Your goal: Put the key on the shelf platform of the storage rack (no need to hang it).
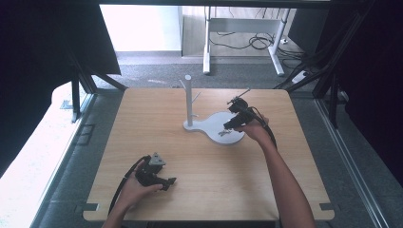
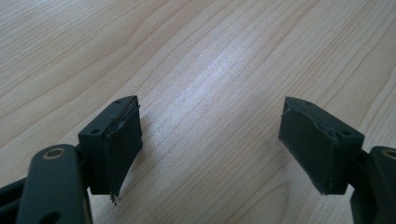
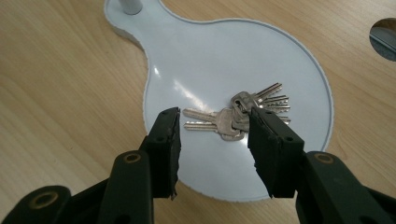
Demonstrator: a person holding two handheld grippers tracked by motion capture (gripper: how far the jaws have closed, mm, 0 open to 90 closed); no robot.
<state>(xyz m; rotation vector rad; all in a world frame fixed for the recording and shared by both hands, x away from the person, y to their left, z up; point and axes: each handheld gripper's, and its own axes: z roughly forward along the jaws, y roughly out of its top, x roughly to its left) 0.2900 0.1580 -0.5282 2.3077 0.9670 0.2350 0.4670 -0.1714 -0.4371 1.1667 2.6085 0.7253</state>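
Over the white tray (image 3: 299, 60), right gripper (image 3: 214, 135) gapes above the keys (image 3: 243, 114), empty; uneven bunch could slip sideways. Left gripper (image 2: 210, 140) open, idle.

Surface (image 1: 199, 171): was light wood-grain, squarish, with notches at its near corners.
Stand (image 1: 214, 127): white base lay directly on the surface, past its middle, with an upright post.
Keys (image 3: 243, 114): lay on the stand's round tray.

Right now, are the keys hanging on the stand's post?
No, the keys lie flat on the stand's white base, below the open right tool.
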